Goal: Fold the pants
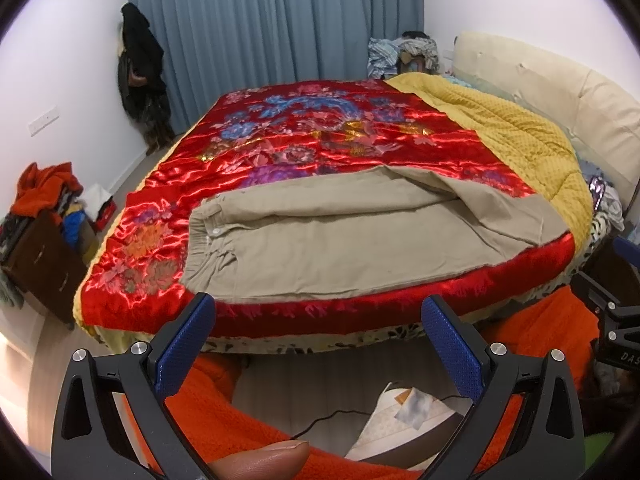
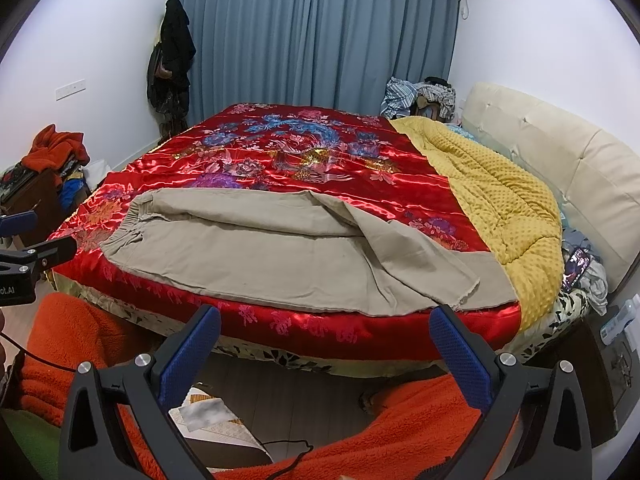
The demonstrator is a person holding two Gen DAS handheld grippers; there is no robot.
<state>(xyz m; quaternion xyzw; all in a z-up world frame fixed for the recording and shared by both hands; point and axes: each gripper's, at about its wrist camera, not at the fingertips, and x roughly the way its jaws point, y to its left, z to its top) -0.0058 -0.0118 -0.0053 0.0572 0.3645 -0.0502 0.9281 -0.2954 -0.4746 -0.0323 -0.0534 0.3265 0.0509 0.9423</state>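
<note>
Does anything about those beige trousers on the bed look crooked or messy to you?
Yes. The beige pants lie on the red quilt, but the far leg's hem end is twisted and flops diagonally across the near leg instead of stacking squarely. The cut hems look frayed. Both grippers hang open, off the bed.

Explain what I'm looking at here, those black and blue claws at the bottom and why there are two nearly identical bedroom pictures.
The claws are two hand-held grippers, one in each of a person's hands. Each carries a wide-angle camera looking forward along its fingers, so you get two similar views: one from the left gripper, one from the right gripper. A thumb shows at the bottom of the left view. Both grippers are open and hold nothing; they hover in front of the bed edge. On the red quilt lie beige pants, waistband to the left, one leg partly lying over the other. A yellow blanket is bunched at the right. The pants are to be folded.
</note>
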